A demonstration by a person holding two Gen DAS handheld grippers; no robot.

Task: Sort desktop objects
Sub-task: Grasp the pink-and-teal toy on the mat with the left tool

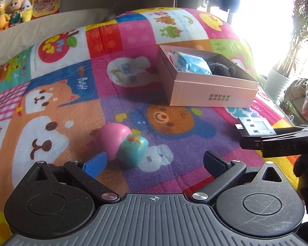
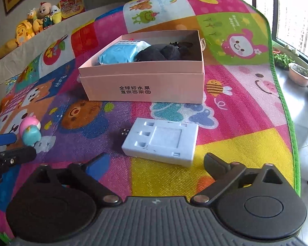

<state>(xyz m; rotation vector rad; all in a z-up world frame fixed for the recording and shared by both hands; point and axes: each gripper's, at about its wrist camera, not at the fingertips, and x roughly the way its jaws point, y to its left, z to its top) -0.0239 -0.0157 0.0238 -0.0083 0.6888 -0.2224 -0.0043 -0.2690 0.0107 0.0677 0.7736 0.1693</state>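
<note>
A pink and teal toy figure [image 1: 121,145] lies on the play mat just ahead of my left gripper [image 1: 154,162], close to its blue left finger. That gripper is open and its pads do not touch the toy. A white flat device [image 2: 162,141] rests on the mat just ahead of my open right gripper [image 2: 157,164], between the lines of its fingers and untouched. The toy [image 2: 29,131] and my left gripper [image 2: 10,147] show at the far left of the right wrist view. An open pink box [image 2: 141,90] behind holds a blue pack [image 2: 121,51] and a black plush [image 2: 162,53].
A colourful cartoon play mat [image 2: 246,139] covers the surface, and its green edge drops off at the right. Stuffed toys [image 2: 41,18] line a ledge at the back left. Plant pots [image 2: 299,75] stand on the floor by the window. The pink box [image 1: 211,90] sits mid-right in the left wrist view.
</note>
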